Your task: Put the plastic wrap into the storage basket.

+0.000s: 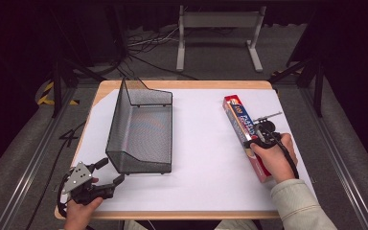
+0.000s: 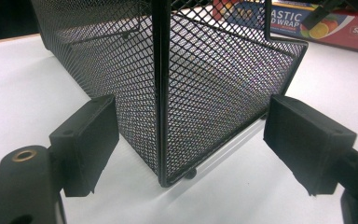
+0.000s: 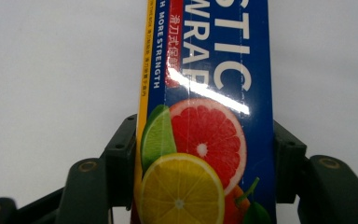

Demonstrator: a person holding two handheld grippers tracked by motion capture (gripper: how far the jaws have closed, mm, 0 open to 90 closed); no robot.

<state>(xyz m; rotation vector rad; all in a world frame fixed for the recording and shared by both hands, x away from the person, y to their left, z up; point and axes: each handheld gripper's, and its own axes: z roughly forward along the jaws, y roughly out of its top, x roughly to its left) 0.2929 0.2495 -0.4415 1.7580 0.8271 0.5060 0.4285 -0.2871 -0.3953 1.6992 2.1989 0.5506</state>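
We see the right gripper [image 1: 262, 136] pinching the plastic wrap box [image 1: 246, 134]: in the right gripper view its two black jaws press flat against the long sides of the box [image 3: 209, 93], one on each side, with no gap showing. The printed face with the grapefruit, lime and lemon lies uppermost between them. From the high view, the person's right hand [image 1: 274, 158] grips the tool over the near half of the box, which lies on the white sheet [image 1: 206, 158] at the right of the table, its far end angled toward the left.

Our left gripper [image 1: 109, 172] is spread wide and holds nothing. In the left gripper view its jaws stand well apart, and the near corner of the black mesh basket [image 2: 186, 84] rises between them, touching neither. The basket's corner post sits roughly midway in the gap. From above, the left hand [image 1: 79, 213] holds this tool at the near left edge of the table, just beside the basket's near left corner.

The basket [image 1: 141, 132] stands upright on the sheet left of centre, its tall side on the left. The box lies well apart from it to the right.
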